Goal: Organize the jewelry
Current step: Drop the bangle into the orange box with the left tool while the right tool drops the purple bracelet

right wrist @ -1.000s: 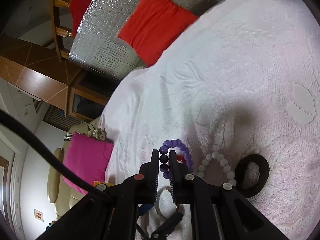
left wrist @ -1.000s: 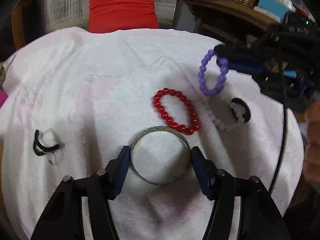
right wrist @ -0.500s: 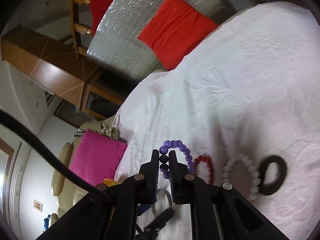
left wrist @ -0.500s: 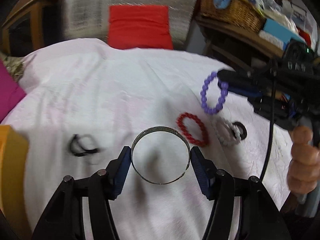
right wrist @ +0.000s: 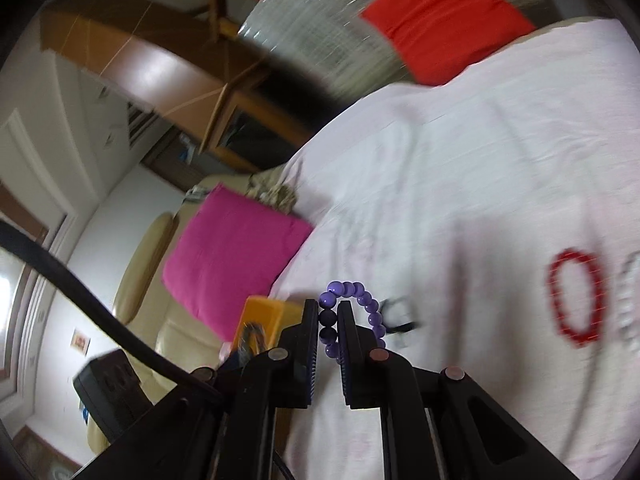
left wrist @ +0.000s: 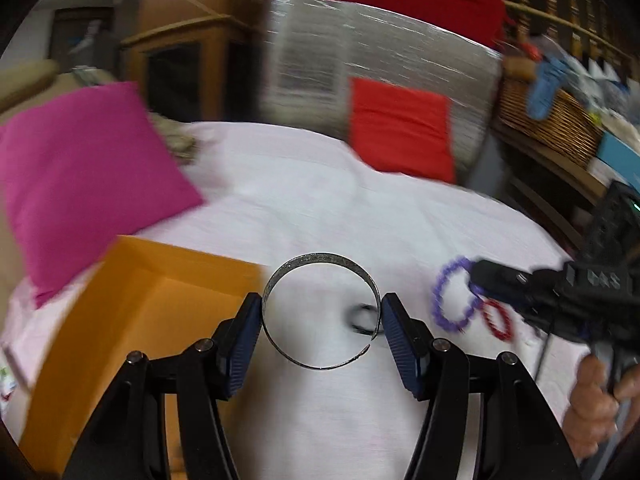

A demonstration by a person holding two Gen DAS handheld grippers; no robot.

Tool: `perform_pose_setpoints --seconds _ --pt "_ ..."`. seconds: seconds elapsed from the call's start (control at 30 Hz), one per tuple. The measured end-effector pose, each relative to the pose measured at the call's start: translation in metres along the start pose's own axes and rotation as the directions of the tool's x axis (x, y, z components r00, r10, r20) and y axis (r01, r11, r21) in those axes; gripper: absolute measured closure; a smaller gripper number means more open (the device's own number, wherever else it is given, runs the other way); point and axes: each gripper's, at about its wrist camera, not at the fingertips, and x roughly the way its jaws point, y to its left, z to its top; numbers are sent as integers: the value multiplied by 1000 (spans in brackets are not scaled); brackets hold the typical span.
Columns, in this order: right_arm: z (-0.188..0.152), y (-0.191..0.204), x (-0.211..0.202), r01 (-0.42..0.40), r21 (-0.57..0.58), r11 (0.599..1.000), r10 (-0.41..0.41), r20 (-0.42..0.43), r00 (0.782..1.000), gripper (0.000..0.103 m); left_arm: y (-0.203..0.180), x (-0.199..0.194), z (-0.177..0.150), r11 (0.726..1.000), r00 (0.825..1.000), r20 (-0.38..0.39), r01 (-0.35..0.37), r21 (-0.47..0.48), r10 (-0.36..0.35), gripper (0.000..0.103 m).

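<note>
Gripping left: left gripper [left wrist: 321,314] clamped on silver bangle [left wrist: 320,266], beside orange box [left wrist: 132,320]
Right: right gripper [right wrist: 328,322] pinching purple bead bracelet [right wrist: 362,302], above orange box

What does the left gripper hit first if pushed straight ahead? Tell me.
Holding the silver bangle, the left gripper points over the white cloth, so probably that cloth first. The orange box sits off to its left. Blur makes depth uncertain.

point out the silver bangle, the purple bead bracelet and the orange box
silver bangle [left wrist: 320,259]: left wrist view, top of its metal band
purple bead bracelet [right wrist: 354,289]: right wrist view, beads atop its loop
orange box [left wrist: 132,312]: left wrist view, its inner floor
</note>
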Motion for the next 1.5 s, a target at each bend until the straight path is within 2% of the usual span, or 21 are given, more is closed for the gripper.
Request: perform_pose_setpoints --seconds 0.1,0.17,0.27,0.37,0.5,0.67,0.77,0.87,1.03,1.17,1.33,1.4,1.5 --pt "-8 24 25 -32 -41 999 31 -46 998 92 35 -2 2 992 994 -14 -107 -72 106 41" --pt "-14 41 43 -57 -68 996 52 -80 995 92 55 1 -1 975 981 -46 -193 -112 189 41" --pt "-22 66 70 -102 -97 990 91 -120 989 92 87 10 -7 930 942 -127 -328 -164 310 41" --pt "-31 86 97 -145 -106 984 127 -157 979 92 110 16 -14 895 911 -191 -400 -195 365 41" --pt "-46 102 134 -143 -110 984 119 -200 972 92 128 26 -23 869 877 -266 -455 -195 400 41" --pt "-57 93 182 -58 -95 994 32 -253 967 92 140 39 -31 842 841 -338 -502 -196 423 40" --pt "-56 89 194 2 -76 997 -23 -279 960 89 142 38 -30 826 827 -339 -528 -197 447 40" --pt "-50 84 184 -4 -62 998 -12 -265 964 89 137 36 -28 823 825 -322 -536 -188 464 40" --pt "-32 72 138 16 -82 997 -31 -189 981 88 121 28 -20 826 839 -231 -534 -181 492 40" --pt "-14 38 70 92 -67 994 -99 -110 989 88 88 21 -9 859 872 -136 -488 -153 471 40" --pt "1 -15 -20 193 8 981 -192 -12 981 88 23 27 -3 927 928 -54 -372 -47 369 40" --pt "4 -41 -59 219 76 973 -222 30 975 88 -1 30 -3 947 947 -34 -321 -5 321 40" --pt "8 -70 -100 236 154 960 -250 79 965 88 -41 36 -5 977 978 -31 -206 63 208 40"
